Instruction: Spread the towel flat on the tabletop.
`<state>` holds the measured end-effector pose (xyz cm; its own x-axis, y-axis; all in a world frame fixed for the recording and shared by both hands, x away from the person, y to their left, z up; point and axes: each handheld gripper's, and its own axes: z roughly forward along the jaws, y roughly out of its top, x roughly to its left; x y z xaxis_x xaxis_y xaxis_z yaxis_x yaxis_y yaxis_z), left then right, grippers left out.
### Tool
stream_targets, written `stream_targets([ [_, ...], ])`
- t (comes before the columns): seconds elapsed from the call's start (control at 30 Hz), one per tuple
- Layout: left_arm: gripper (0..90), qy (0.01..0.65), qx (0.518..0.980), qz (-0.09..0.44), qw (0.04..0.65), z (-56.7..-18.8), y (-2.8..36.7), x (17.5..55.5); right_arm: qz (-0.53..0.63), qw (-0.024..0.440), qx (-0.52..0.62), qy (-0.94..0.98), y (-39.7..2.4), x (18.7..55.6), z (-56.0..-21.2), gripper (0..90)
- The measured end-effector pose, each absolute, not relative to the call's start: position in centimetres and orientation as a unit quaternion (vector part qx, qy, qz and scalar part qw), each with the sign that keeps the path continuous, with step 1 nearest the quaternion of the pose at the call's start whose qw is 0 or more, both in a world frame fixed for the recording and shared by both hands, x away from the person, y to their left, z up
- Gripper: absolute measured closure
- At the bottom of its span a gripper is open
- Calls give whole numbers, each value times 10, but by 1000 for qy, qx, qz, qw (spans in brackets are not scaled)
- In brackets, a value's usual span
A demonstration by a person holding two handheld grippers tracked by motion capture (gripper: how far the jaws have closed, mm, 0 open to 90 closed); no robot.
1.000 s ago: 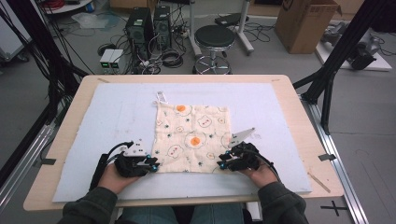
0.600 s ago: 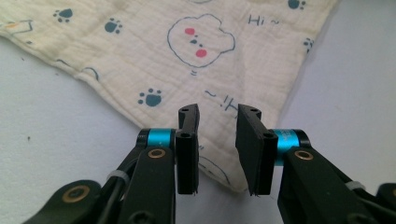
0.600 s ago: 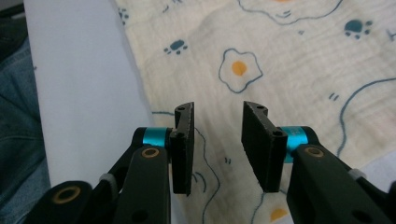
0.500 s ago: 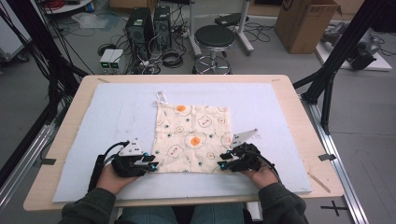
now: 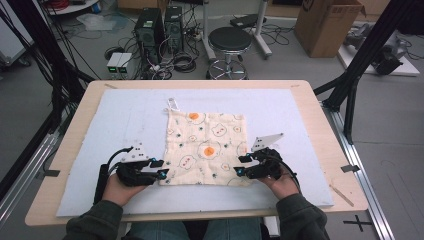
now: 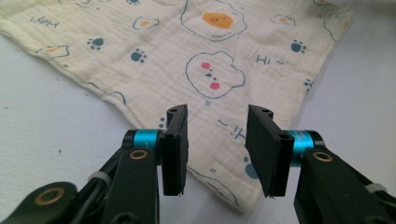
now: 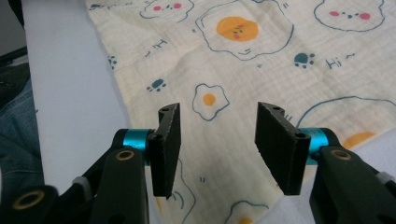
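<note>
Two hand-held grippers rest at the near edge of a printed cloth [image 5: 206, 148] that lies flat on the pale blue mat [image 5: 100, 125] covering my wooden table [image 5: 320, 100]. My left gripper [image 5: 159, 169] sits at the cloth's near left corner, and my right gripper [image 5: 241, 166] at its near right corner; both point inward, toward each other across the cloth's near hem. My left hand [image 5: 117, 186] and right hand [image 5: 282, 181] hold them from the near side of the table.

Left gripper view: my left gripper [image 6: 217, 140] stands with its jaws parted, having just been opening. The cloth [image 6: 196, 60] lies under and beyond the gap, one corner ending just past the right-hand jaw; the pads do not press on it.

Right gripper view: my right gripper [image 7: 217, 144] likewise has its jaws apart, having just been opening. The cloth [image 7: 261, 70] spreads flat beneath the gap, with its edge running along the mat [image 7: 65, 84] to the left; the pads hang clear of the fabric.

Cloth detail: cream crinkled weave printed with fried eggs, paw marks, round faces and small "Hi" lettering. A small white loop [image 5: 172, 103] sits at its far left corner. It lies unfolded in a single layer, roughly central on the mat, with its far edge well apart from both grippers.
</note>
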<state>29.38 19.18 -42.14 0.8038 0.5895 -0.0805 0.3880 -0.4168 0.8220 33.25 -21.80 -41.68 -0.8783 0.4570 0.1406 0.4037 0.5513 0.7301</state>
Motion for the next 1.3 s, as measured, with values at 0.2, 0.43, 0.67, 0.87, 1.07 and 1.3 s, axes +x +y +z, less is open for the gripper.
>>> stream_targets([
  [0.2, 557, 300, 829, 114, 458, -420, 195, 295, 409, 38, 245, 878, -217, 333, -416, 463],
  [0.43, 517, 310, 823, 116, 462, -420, 196, 297, 413, 42, 250, 875, -217, 333, -414, 438],
  [0.67, 495, 316, 819, 116, 465, -420, 197, 298, 415, 43, 251, 874, -218, 336, -414, 420],
  [0.87, 477, 321, 816, 118, 467, -419, 198, 300, 412, 44, 255, 874, -218, 339, -414, 403],
  [1.07, 455, 325, 812, 121, 469, -415, 198, 303, 412, 42, 256, 873, -219, 343, -414, 389],
  [1.3, 438, 331, 806, 125, 475, -410, 198, 308, 411, 45, 256, 874, -218, 349, -407, 368],
])
